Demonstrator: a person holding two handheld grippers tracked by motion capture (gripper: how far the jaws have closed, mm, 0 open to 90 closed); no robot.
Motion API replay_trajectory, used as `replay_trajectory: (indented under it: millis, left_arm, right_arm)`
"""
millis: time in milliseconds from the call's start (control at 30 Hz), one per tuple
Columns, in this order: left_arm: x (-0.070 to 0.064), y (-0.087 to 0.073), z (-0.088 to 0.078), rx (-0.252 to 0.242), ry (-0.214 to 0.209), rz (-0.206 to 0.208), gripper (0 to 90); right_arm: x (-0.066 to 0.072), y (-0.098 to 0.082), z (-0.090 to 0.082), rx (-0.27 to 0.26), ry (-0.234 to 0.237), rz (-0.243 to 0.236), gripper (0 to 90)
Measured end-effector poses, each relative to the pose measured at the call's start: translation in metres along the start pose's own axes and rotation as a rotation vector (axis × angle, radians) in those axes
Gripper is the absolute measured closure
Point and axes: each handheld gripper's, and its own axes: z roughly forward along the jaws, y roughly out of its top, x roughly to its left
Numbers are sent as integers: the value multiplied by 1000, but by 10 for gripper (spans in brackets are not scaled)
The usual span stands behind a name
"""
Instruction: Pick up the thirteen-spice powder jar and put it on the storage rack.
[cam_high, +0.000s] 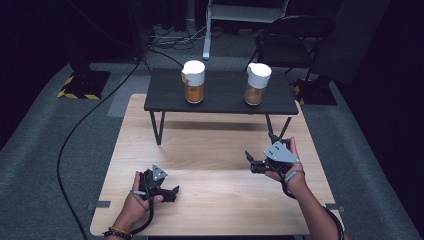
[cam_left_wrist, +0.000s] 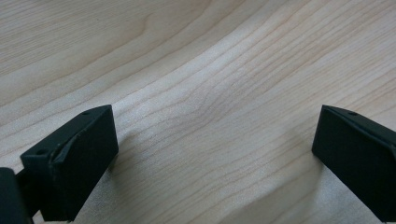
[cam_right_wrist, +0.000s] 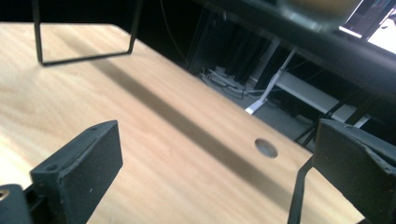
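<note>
Jars (cam_high: 194, 81) (cam_high: 257, 83) stand well apart from us on the black shelf (cam_high: 220, 105) at the far end. Our left gripper (cam_high: 172, 192) and right gripper (cam_high: 248, 159) hover over the table (cam_high: 210, 150), both gaping and empty; we should reach forward level, jaws wide.

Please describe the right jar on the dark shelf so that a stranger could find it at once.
On the wooden table stands a low dark shelf carrying two jars with white lids. The right jar stands near the shelf's right end, above the right gripper. Unlike the left jar, it leans, and its contents look paler brown.
</note>
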Motion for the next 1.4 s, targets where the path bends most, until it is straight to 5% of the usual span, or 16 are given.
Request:
replay_trajectory:
  millis: [367,733,1400]
  left_arm:
    - [0,0,0,0,0,0,4]
    - [0,0,0,0,1,-1,5]
    - [-1,0,0,1,3,0,5]
  right_arm:
    - [8,-24,-5,107,36,-27,14]
    - [9,-45,-9,233,15,-16,14]
    - [-20,-73,-26,395,9,132,19]
